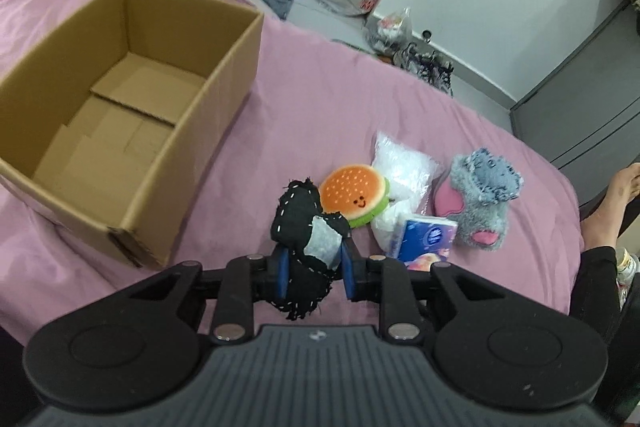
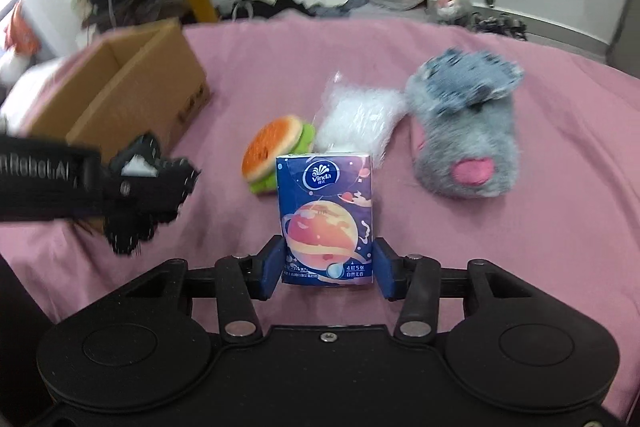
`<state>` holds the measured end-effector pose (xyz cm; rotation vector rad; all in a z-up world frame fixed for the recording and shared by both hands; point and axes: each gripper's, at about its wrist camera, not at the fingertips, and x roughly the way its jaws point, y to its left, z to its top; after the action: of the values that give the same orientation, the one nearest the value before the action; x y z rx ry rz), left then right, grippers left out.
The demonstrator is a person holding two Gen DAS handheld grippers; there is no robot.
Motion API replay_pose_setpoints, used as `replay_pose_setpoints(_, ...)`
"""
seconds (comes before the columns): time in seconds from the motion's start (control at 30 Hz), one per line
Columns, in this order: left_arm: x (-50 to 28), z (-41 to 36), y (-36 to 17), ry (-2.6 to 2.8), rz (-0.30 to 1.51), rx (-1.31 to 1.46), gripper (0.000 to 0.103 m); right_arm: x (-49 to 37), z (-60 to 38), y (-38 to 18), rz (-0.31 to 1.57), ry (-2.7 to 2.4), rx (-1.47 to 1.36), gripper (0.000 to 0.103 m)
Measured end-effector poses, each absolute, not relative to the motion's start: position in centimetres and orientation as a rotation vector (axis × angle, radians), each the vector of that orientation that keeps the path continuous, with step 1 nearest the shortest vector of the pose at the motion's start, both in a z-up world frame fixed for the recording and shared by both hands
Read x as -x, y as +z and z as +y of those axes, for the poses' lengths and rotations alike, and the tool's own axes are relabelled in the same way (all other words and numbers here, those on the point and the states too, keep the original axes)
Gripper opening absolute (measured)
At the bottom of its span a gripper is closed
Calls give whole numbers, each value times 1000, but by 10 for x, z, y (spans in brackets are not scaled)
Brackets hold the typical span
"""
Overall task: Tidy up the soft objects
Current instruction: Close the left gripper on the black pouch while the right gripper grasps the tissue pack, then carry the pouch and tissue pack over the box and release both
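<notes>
— Both loaded? L gripper [image 1: 313, 269] clamps black cloth [image 1: 306, 223], R gripper [image 2: 327, 269] pinches tissue pack [image 2: 326, 215].
— Yep. Box [image 1: 236, 75] sits by bed's left edge, ahead-left; L nearer.

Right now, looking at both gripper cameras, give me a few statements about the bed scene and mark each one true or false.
1. The left gripper is shut on the black cloth. True.
2. The cardboard box already holds the burger plush. False: the box is empty, and the burger plush lies on the pink bedsheet.
3. The right gripper holds the tissue pack. True.
4. The grey fluffy slipper is inside the box. False: it lies on the sheet, beside the clear plastic bag.
</notes>
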<state>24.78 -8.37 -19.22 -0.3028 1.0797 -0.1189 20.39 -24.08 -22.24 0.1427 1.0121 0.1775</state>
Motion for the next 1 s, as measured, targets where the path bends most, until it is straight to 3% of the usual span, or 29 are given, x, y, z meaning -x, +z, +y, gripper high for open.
replay_pose_setpoints(0.57, -227, -45, -126, -72, 882, 307, 25, -184, -240, -154, 836, 148, -350, 46)
replay_pose_setpoints(1.0, -227, -13, -90, -70, 805, 302, 25, -185, -204, -124, 755, 185, -339, 47)
